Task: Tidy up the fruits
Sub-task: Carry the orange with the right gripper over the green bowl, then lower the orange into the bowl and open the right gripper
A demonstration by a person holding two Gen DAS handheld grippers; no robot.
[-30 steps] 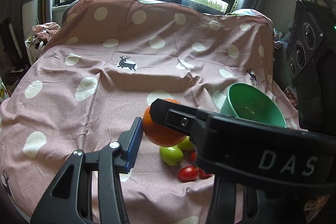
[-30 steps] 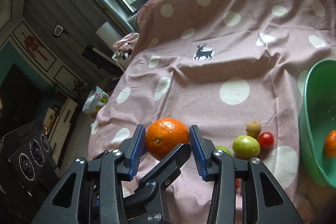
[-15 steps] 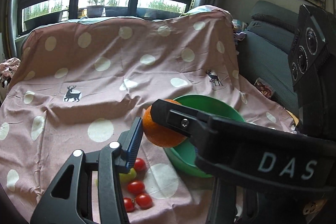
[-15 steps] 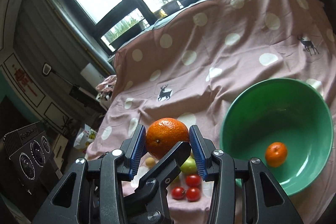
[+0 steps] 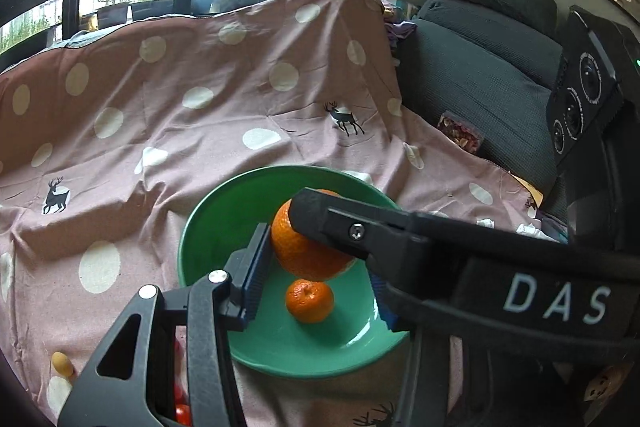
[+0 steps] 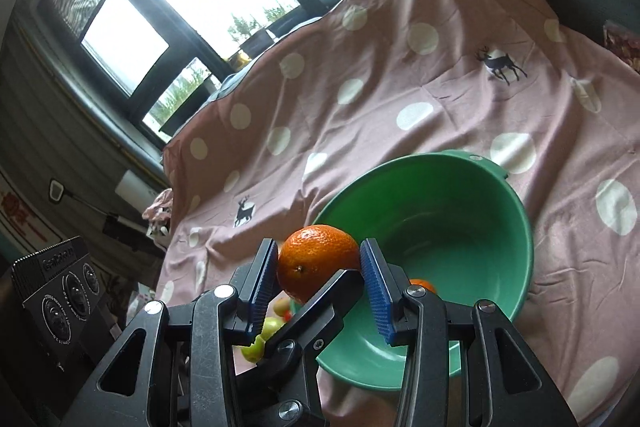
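- The orange (image 6: 318,259) sits low in the middle of the right wrist view, held above the near rim of the bowl (image 6: 520,227). In the left wrist view it hangs over the bowl's inside, directly above a small orange (image 5: 309,301).
- The right gripper (image 6: 320,255) has its jaws closed to the orange's width, with both blue pads pressed flat on its sides.
- The left gripper (image 5: 320,267) shows one blue pad against the orange's left side. Its other pad is mostly hidden behind a black bar (image 5: 440,239) that crosses from the right, so I cannot tell whether these jaws grip anything.
- The step in hand looks like dropping the orange into the bowl.
  - Carry it a little further past the rim.
  - Lower it close to the bowl's floor.
  - Aim slightly beside the small orange so the two do not knock together.
  - Then ease the jaws apart slowly; round fruit will roll.
- The bowl, green and deep, lies on the spotted cloth (image 5: 200,147) and holds only the small orange as far as can be seen.
- Outside the bowl:
  - Green fruits (image 6: 256,347) show low in the right view behind the fingers.
  - Red tomatoes (image 5: 182,413) show at the bottom edge of the left view.
  - A small yellowish fruit (image 5: 61,363) lies at lower left.
- Judging by these, most of the sorting remains.
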